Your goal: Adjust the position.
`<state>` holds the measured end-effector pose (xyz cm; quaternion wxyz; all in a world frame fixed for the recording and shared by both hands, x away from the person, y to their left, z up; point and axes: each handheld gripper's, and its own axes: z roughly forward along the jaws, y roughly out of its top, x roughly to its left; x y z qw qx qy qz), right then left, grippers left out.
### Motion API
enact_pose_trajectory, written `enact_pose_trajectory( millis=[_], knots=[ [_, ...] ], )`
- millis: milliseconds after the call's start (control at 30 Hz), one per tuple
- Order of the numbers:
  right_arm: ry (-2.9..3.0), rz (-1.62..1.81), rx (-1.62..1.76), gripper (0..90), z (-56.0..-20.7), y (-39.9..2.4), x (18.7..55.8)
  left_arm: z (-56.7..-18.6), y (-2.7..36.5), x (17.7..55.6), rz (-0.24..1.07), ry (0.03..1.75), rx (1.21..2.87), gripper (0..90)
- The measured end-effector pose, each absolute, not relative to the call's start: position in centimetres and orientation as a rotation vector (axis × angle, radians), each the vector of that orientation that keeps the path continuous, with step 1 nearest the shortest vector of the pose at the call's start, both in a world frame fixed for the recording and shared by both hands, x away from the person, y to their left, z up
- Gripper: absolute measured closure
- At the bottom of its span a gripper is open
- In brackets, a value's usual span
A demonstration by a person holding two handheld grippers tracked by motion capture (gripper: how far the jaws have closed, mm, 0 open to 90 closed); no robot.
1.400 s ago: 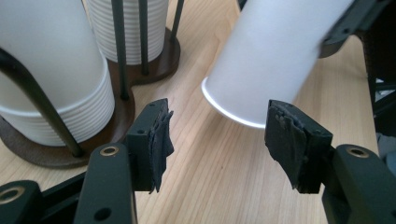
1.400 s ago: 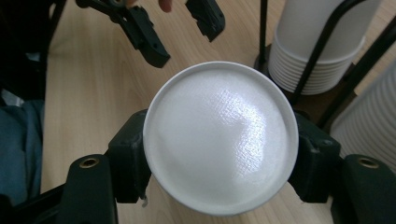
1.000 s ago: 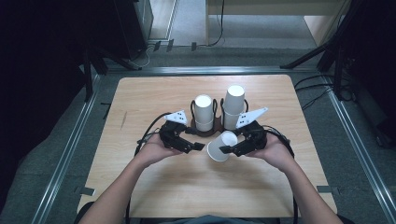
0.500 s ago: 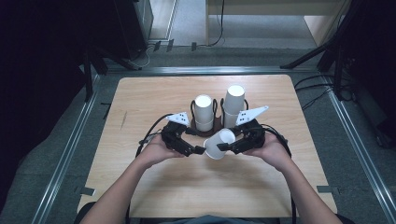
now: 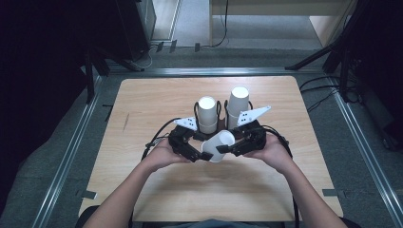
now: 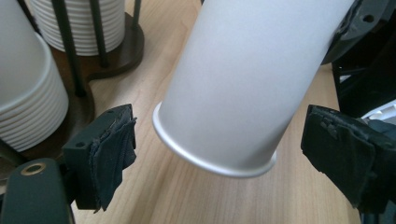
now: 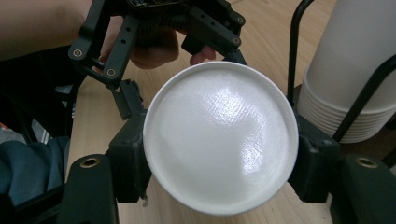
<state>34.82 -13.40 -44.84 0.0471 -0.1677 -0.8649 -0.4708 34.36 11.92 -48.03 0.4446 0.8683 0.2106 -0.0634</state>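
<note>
White paper cup (image 5: 217, 145) is clamped near its base by right gripper (image 5: 227, 149), at six o'clock of the cup rack (image 5: 215, 134). Left gripper (image 5: 199, 156) jaws have just been spread wide around the rim, untouching. Slippage is risked if tilted.

Cup (image 6: 243, 88) base cut off at our left gripper view's top edge; cup stacks (image 6: 23, 84) cropped there; holder base (image 5: 209, 135) partly hidden behind grippers.
</note>
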Motion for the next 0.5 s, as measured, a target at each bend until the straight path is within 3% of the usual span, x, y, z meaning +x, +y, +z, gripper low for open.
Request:
enact_pose_trajectory(
  millis=[500],
  knots=[
    [-2.559, -1.431, -0.545, 34.4, -44.5, -12.64, 35.13, -48.4, 11.11, 34.17, -0.161, 0.487, 2.158, 11.8]
  ],
)
